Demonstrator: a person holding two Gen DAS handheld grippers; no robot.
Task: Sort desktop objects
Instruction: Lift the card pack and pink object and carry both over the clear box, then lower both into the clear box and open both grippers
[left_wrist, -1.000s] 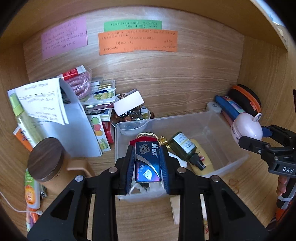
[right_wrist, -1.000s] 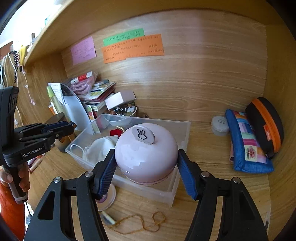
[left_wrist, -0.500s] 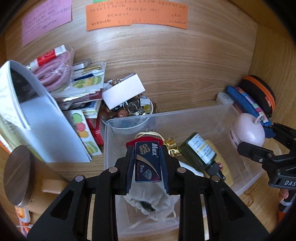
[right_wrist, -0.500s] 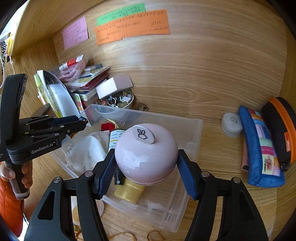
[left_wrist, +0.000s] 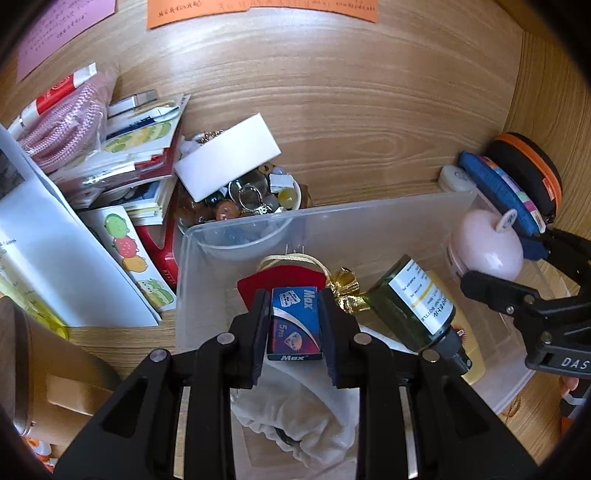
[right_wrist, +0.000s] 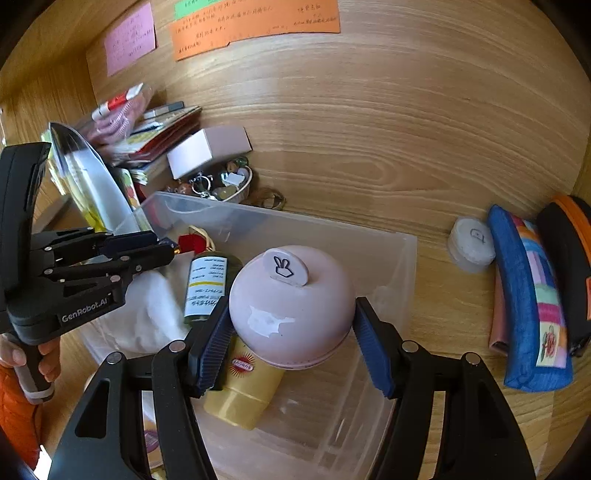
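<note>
The left tongs (left_wrist: 294, 325) gripped the blue box (left_wrist: 295, 323) above the bin (left_wrist: 369, 218); the right tongs (right_wrist: 291, 332) gripped the pink dome (right_wrist: 291, 310) there too. Each should probably be lowered onto a free spot before opening, avoiding the bottle (right_wrist: 207, 288).

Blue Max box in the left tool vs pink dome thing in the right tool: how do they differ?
Shape: the blue Max box is a small flat rectangle; the pink dome is round with a white tab on top.
Finish: the box is printed with lettering; the dome is plain and glossy.
Grip width: the left tool pinches narrow on the box; the right tool spreads wide around the dome.
Shared: both are held over the clear bin.
</note>
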